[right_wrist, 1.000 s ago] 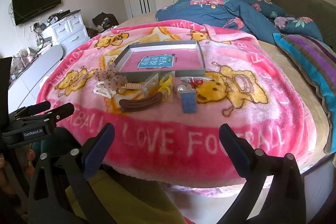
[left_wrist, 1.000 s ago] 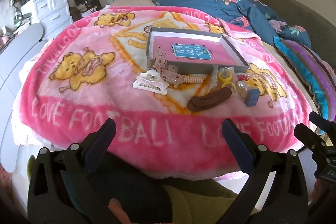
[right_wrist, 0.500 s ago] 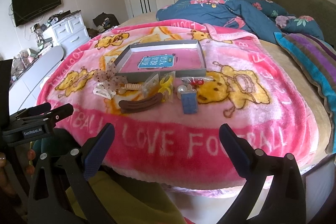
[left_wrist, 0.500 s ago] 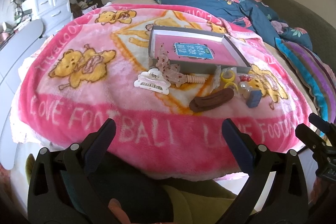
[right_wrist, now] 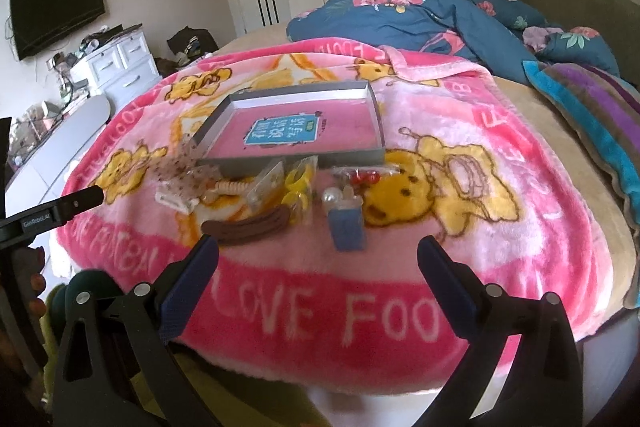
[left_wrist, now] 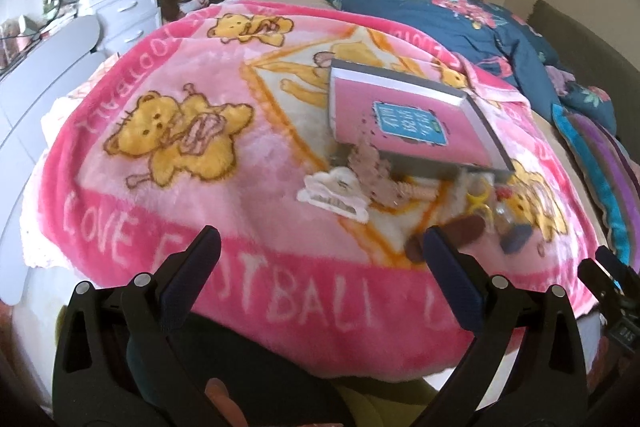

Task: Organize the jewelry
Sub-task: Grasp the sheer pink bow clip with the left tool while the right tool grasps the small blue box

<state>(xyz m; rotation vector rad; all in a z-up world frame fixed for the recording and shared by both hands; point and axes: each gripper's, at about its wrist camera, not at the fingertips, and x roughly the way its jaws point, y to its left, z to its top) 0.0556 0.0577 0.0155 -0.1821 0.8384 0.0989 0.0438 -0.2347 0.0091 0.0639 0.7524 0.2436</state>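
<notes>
A bed carries a plush pink fleece blanket [right_wrist: 460, 299] printed with yellow bears and white lettering, its deep, soft pile spreading to the near edge. Toward the middle of the bed lies a shallow rectangular grey tray [right_wrist: 376, 119] with thin rigid walls and a pink lining bearing a blue label; nothing is in it yet. The jewelry lies in a loose cluster just in front of the tray's near wall: a long, curved brown hair clip [right_wrist: 248, 227], smooth and matte; a white claw clip [left_wrist: 334, 193] with teeth; a blue block-shaped box [right_wrist: 347, 229]; a sheer dotted bow [right_wrist: 180, 173]; yellow rings [right_wrist: 298, 183]; a round pearl [right_wrist: 331, 195]. Both the left hand-held gripper [left_wrist: 320, 267] and the right hand-held gripper [right_wrist: 318, 263] hover at the near edge with jaws spread wide, holding nothing. The risk seems to be the pile itself: small pieces may sink into the fleece, so fingertips could snag fabric and drag neighbours, the pearl could roll, and the light tray could shift if nudged.
</notes>
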